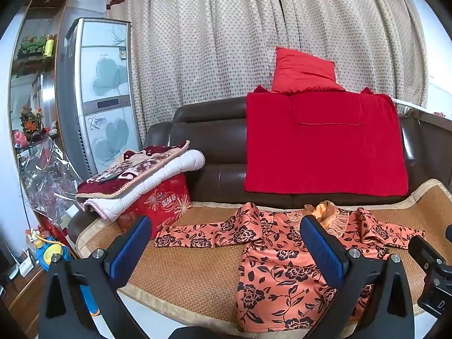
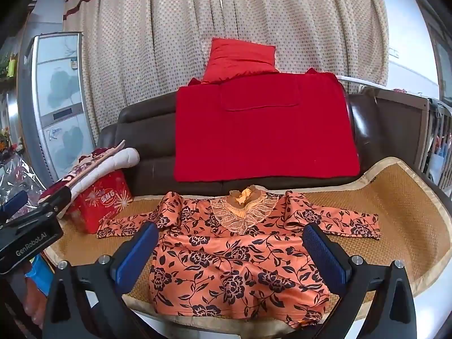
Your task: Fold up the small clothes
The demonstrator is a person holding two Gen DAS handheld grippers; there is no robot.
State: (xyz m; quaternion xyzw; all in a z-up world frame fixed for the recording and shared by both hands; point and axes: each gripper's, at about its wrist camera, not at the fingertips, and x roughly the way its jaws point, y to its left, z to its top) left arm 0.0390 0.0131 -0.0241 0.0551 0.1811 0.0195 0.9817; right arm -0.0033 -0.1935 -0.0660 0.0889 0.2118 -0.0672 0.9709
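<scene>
A small orange blouse with black flowers and a lace collar (image 2: 231, 257) lies flat, front up, sleeves spread, on a woven mat (image 2: 401, 226) on the sofa seat. It also shows in the left wrist view (image 1: 271, 271). My left gripper (image 1: 226, 243) is open and empty, hovering before the blouse's left side. My right gripper (image 2: 230, 245) is open and empty, hovering over the blouse's body. The left gripper's body shows at the left edge of the right wrist view (image 2: 31, 226).
A red box (image 2: 104, 206) with folded quilts (image 1: 135, 175) on it stands at the mat's left end, by the left sleeve. A red blanket (image 2: 262, 130) and a red pillow (image 2: 240, 59) lie on the brown sofa back. A cabinet (image 1: 104, 93) stands at left.
</scene>
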